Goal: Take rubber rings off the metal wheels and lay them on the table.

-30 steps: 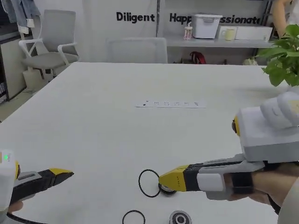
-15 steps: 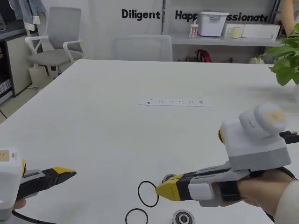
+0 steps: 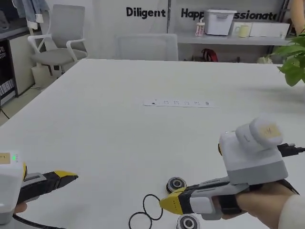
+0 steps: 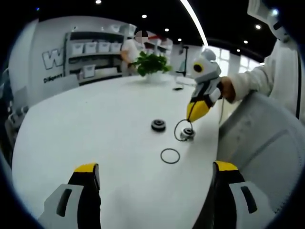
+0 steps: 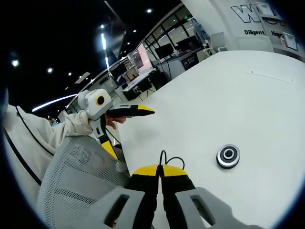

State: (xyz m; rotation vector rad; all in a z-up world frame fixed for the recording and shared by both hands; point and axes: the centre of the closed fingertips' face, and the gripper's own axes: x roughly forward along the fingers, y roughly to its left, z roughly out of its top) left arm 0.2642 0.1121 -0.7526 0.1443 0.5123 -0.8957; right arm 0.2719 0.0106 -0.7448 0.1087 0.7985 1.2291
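Your right gripper [image 3: 164, 204] had its yellow-tipped jaws clenched on a black rubber ring [image 3: 150, 208]. It pinched the rim so that the loop stuck out past the tips, just above the white table [image 3: 119, 133]. In the right gripper view the two jaws met with only the thin ring between them. A second rubber ring [image 3: 138, 221] lay flat on the table just beside the held one, toward your body. Two metal wheels sat close by. The far wheel [image 3: 176, 184] stood just beyond the right gripper's tips, and the near wheel [image 3: 188, 222] lay beside that gripper, close to the table's front edge. In the left gripper view the held ring hung right at this near wheel, and I could not tell whether they touched. Your left gripper [image 4: 156, 168] was well off to the left, low over the table, its jaws spread wide and released. A flush power strip [image 3: 181, 103] lay farther out at mid-table.
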